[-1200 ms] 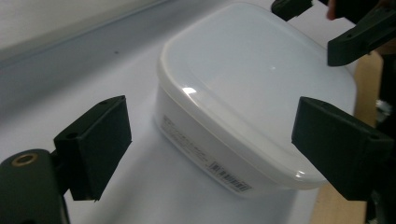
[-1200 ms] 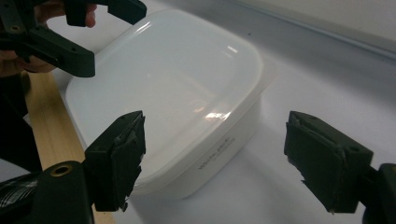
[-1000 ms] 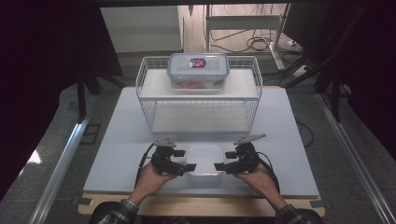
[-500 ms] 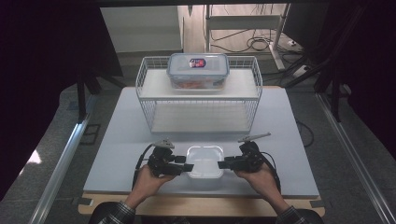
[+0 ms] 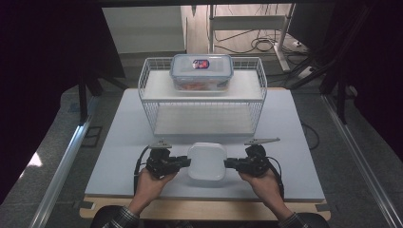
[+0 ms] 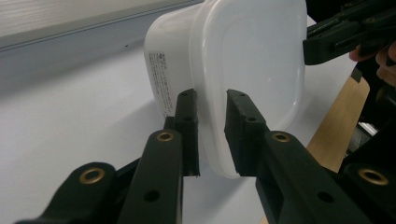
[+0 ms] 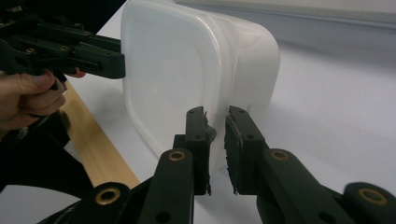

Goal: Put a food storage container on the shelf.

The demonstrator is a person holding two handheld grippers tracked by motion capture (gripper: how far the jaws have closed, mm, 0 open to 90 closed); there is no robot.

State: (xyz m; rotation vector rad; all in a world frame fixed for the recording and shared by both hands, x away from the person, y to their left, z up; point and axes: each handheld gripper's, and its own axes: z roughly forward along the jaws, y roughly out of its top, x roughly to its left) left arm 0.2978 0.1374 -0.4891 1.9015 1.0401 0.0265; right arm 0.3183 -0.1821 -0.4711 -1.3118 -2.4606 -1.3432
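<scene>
A white lidded plastic container [image 5: 206, 161] sits near the table's front edge, between my two grippers. My left gripper [image 5: 187, 161] grips its left rim and my right gripper [image 5: 227, 164] its right rim. In the left gripper view the container [image 6: 243, 70] has its lid edge pinched between the black pads of the left gripper [image 6: 212, 135]. The right gripper view shows the container [image 7: 177, 70] with the right gripper [image 7: 215, 140] clamped on its rim. Both pairs of jaws have just been closing on that rim. Whether the container rests on the table I cannot tell.
A white wire rack [image 5: 202, 102] stands at the back of the white table [image 5: 294, 142]. A clear lidded food box [image 5: 202, 71] sits on the rack's top shelf. A wooden strip [image 5: 199, 209] runs along the front edge.
Both grippers have come in from the sides and their jaws have narrowed onto the container's rim. The left hand has risen slightly.
</scene>
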